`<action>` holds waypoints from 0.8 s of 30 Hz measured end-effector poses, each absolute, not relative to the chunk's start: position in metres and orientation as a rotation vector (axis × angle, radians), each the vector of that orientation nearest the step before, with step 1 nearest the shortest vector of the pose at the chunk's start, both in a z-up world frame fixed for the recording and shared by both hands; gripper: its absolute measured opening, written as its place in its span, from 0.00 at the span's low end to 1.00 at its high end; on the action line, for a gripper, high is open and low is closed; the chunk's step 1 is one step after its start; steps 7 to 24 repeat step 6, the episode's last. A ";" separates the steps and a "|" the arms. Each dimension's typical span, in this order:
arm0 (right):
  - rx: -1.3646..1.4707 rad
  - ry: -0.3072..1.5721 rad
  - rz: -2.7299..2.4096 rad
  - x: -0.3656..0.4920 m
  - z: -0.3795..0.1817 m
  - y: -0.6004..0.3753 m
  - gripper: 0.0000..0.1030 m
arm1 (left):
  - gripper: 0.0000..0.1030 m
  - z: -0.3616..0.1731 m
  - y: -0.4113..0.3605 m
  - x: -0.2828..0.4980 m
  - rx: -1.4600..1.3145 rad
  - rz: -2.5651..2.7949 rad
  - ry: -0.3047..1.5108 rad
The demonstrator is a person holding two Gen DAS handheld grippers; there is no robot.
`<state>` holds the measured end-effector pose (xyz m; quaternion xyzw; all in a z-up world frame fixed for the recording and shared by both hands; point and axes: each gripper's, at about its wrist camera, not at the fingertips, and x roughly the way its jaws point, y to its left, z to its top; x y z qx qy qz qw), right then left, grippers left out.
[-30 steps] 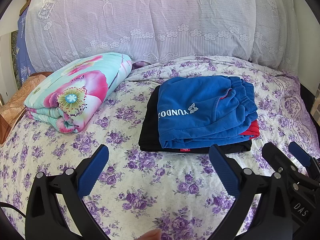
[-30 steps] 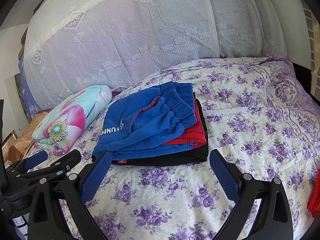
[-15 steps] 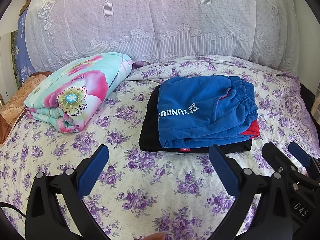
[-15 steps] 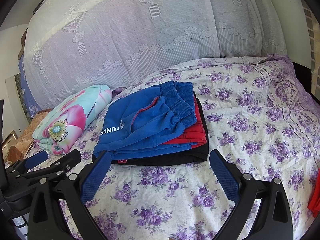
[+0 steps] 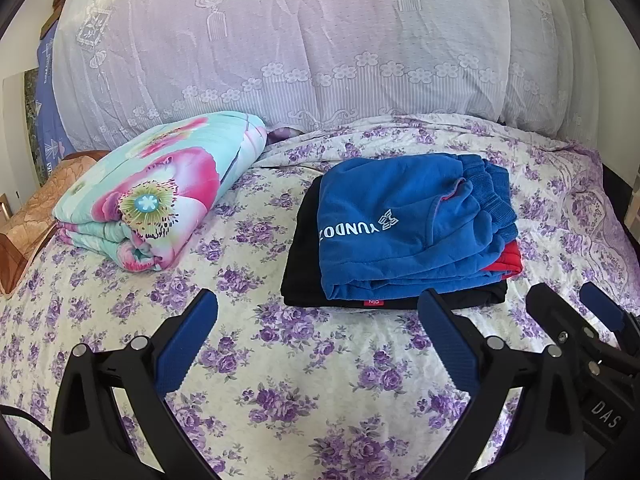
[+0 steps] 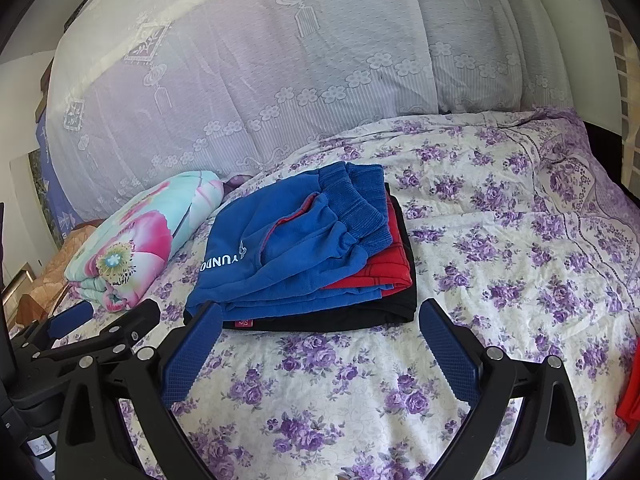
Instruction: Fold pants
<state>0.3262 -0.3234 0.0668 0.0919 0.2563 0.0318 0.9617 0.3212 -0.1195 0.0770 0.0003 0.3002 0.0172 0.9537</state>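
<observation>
Floral-sheeted bed [image 5: 328,380] underneath, rolled quilt [image 5: 160,196] at ten o'clock, folded blue pants [image 5: 408,228] at one o'clock atop a black and red stack. Left tongs [image 5: 318,312] and right tongs [image 6: 320,320] spread apart, empty, just short of the stack. Likely risk: snagging lower garments, toppling the stack.

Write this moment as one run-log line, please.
left gripper: open, empty | right gripper: open, empty | blue pants: folded, atop stack | bed
</observation>
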 end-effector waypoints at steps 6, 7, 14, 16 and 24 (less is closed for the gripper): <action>0.187 0.519 0.061 0.325 0.066 -0.322 0.96 | 0.95 0.078 -0.119 0.322 -0.005 0.027 0.620; 0.187 0.519 0.061 0.325 0.066 -0.322 0.96 | 0.95 0.078 -0.119 0.322 -0.005 0.027 0.620; 0.187 0.519 0.061 0.325 0.066 -0.322 0.96 | 0.95 0.078 -0.119 0.322 -0.005 0.027 0.620; 0.187 0.519 0.061 0.325 0.066 -0.322 0.96 | 0.95 0.078 -0.119 0.322 -0.005 0.027 0.620; 0.187 0.519 0.061 0.325 0.066 -0.322 0.96 | 0.95 0.078 -0.119 0.322 -0.005 0.027 0.620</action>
